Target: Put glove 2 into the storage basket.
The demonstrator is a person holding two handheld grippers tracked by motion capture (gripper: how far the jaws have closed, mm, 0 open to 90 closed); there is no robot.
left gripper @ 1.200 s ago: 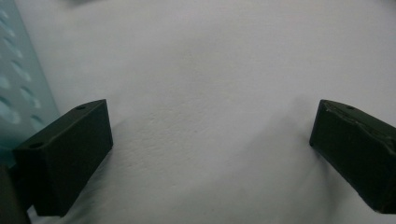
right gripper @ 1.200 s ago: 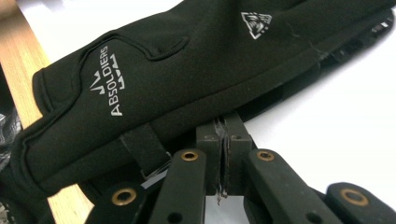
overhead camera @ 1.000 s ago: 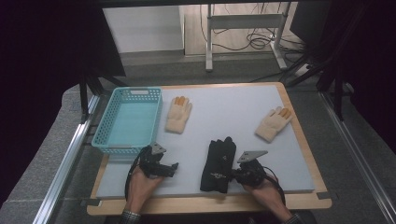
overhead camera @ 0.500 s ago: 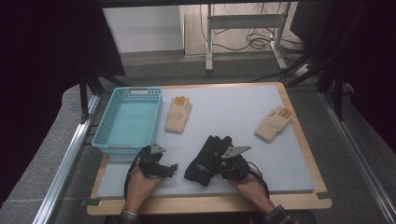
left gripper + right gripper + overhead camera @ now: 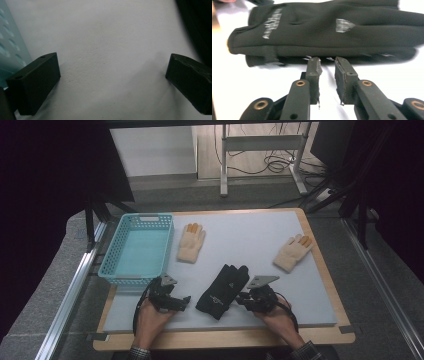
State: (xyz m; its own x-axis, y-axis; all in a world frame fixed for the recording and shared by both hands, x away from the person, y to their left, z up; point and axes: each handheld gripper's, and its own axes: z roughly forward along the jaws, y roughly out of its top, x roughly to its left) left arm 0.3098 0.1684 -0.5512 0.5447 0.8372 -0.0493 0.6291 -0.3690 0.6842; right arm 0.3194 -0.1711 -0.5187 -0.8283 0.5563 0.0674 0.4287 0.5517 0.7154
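From the high view, the black fabric glove lies flat on the pale grey table, angled between the two hands at the near edge. The left gripper rests low beside the turquoise perforated plastic basket, its forearm coming straight up from the bottom; the right gripper points leftward at the glove's side. In the left gripper view, its jaws stand wide apart over bare table. In the right gripper view, the jaws have just been opening, a narrow gap between them, tips just short of the glove's edge, nothing clamped.
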